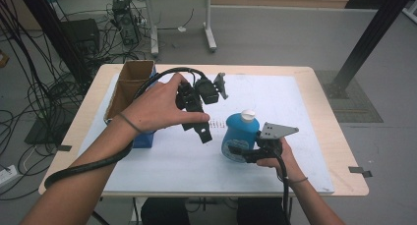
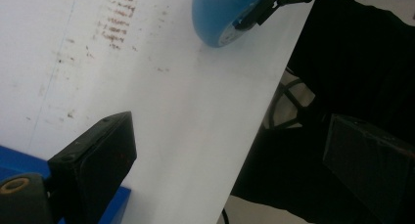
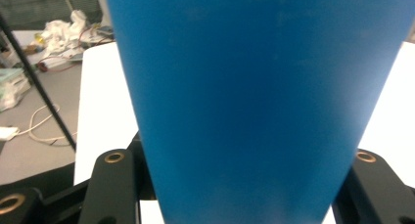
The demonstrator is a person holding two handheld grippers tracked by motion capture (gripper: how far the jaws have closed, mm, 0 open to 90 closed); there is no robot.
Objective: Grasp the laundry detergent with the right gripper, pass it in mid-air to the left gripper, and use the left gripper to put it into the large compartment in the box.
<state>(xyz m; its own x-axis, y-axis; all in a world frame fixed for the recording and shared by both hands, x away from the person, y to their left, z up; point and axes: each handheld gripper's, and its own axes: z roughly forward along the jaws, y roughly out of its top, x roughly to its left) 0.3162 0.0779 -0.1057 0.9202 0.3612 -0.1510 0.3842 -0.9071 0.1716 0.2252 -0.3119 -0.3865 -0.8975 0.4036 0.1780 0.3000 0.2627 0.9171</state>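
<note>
At the far left of the table we see an open cardboard box (image 1: 129, 82) with a blue base; its inside is in shadow, so we cannot tell what it holds. Our left gripper (image 1: 199, 118) hangs above the white sheet (image 1: 275, 97), its flat black jaws spread wide with nothing between them. To the right stands the blue bottle (image 1: 239, 136), smooth plastic, rounded, with a white cap and a label low on its front. Our right gripper (image 1: 244, 154) has its jaws pressed against both sides of the bottle's lower body.
</note>
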